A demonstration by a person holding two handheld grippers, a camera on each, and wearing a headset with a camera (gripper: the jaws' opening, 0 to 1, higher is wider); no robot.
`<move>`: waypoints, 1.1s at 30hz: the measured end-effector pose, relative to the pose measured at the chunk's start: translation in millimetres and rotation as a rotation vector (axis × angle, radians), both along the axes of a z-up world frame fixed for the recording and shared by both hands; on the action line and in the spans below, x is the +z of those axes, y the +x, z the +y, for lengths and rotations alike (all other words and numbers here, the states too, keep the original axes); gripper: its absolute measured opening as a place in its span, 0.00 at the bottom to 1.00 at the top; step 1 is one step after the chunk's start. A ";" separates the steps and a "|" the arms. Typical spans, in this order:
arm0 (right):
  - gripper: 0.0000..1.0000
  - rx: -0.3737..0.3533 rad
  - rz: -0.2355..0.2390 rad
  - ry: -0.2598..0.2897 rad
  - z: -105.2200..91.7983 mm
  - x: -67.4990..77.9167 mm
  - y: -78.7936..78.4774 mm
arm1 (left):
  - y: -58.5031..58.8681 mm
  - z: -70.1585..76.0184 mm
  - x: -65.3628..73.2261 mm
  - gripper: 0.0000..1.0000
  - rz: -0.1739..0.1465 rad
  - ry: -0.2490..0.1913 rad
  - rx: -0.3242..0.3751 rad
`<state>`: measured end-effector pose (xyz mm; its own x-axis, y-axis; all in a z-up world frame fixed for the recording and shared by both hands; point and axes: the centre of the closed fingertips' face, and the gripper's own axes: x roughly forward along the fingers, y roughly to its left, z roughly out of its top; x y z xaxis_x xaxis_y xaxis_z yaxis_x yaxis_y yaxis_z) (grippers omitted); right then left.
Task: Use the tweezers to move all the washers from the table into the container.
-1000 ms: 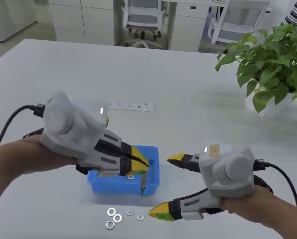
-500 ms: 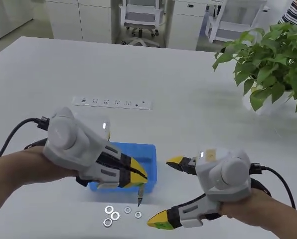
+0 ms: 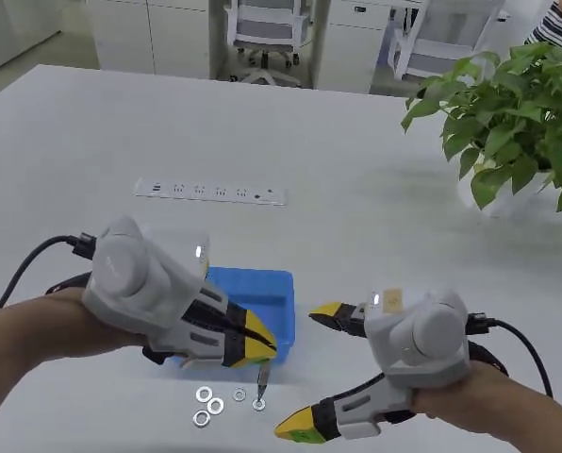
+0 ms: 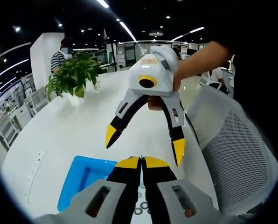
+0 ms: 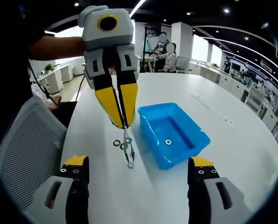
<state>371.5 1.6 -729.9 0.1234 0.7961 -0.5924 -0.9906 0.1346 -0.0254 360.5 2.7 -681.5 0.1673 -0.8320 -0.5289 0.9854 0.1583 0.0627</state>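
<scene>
My left gripper (image 3: 260, 345) is shut on slim metal tweezers (image 3: 261, 382), which point down at the table just in front of the blue container (image 3: 272, 288). In the right gripper view the tweezers (image 5: 128, 145) end at one washer (image 5: 130, 164), with three more washers (image 5: 122, 144) lying close behind it. Several washers (image 3: 215, 406) lie in a loose cluster on the white table. One washer (image 5: 168, 142) rests inside the container (image 5: 190, 140). My right gripper (image 3: 309, 371) hangs open to the right of the washers, holding nothing.
A white power strip (image 3: 210, 192) lies on the table beyond the container. A potted green plant (image 3: 507, 113) stands at the far right. Office chairs (image 3: 262, 33) stand past the table's far edge. A grey mesh chair (image 4: 237, 154) is near the table.
My left gripper has lowered the tweezers from over the container's front edge to the washers on the table. The head camera shifted a little.
</scene>
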 end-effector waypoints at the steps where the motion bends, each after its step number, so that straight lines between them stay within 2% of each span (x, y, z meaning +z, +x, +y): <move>1: 0.88 0.003 0.002 0.000 -0.1 -0.6 -0.9 | -0.3 -0.1 -0.4 0.05 0.000 0.000 0.000; 23: 0.84 0.036 0.024 -0.022 -0.6 -9.4 -12.5 | -4.6 -1.8 -11.0 0.05 0.018 0.002 0.001; 28: 0.79 0.063 0.022 -0.016 2.9 -10.1 -17.8 | -3.2 -1.4 -11.6 0.05 0.014 -0.001 0.002; 33: 0.66 0.098 0.012 -0.017 6.5 -12.1 -21.5 | -3.7 -0.6 -11.3 0.05 0.013 0.002 -0.005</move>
